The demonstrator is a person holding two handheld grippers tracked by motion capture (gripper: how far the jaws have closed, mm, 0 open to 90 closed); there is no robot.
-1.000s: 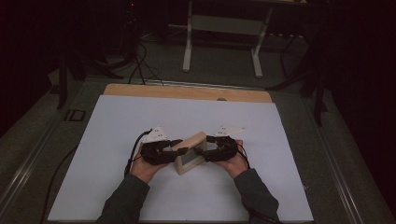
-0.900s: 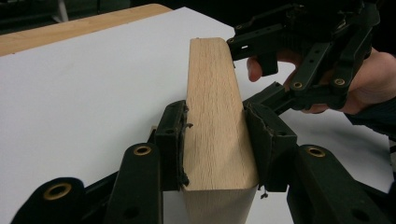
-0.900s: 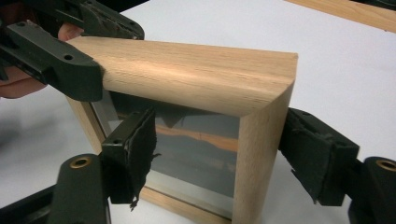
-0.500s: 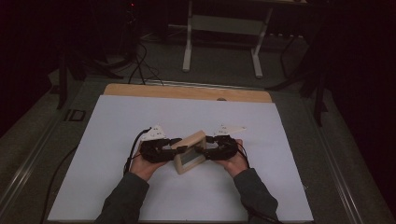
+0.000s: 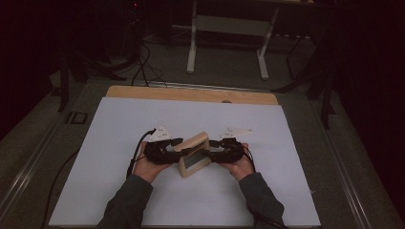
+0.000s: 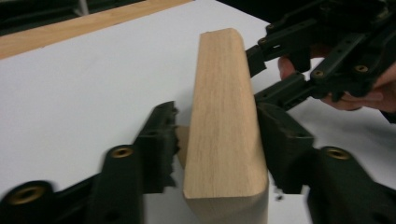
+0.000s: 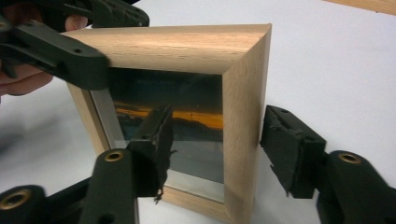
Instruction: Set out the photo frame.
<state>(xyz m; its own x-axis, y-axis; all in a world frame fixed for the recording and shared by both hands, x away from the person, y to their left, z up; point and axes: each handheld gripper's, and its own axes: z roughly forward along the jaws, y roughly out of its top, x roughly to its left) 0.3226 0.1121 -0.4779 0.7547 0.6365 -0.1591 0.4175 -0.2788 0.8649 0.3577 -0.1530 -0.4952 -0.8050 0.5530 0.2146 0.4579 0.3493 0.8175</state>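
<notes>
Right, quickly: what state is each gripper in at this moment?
Left gripper: open, jaws just been opening, picture frame between them, one pad clear.
Right gripper: open, jaws just been closing around the picture frame's side, not pressing.

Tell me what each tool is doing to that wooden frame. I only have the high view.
Observer: The left tool straddles one edge of the picture frame. Its jaws have just been opening, and one pad stands clear of the wood.
Operator: Now the right one.
Observer: The right tool straddles the frame's side bar. Its jaws have just been closing and are not yet pressing.
Operator: Describe the picture.
Observer: Behind the glass there is an orange sunset band.
</notes>
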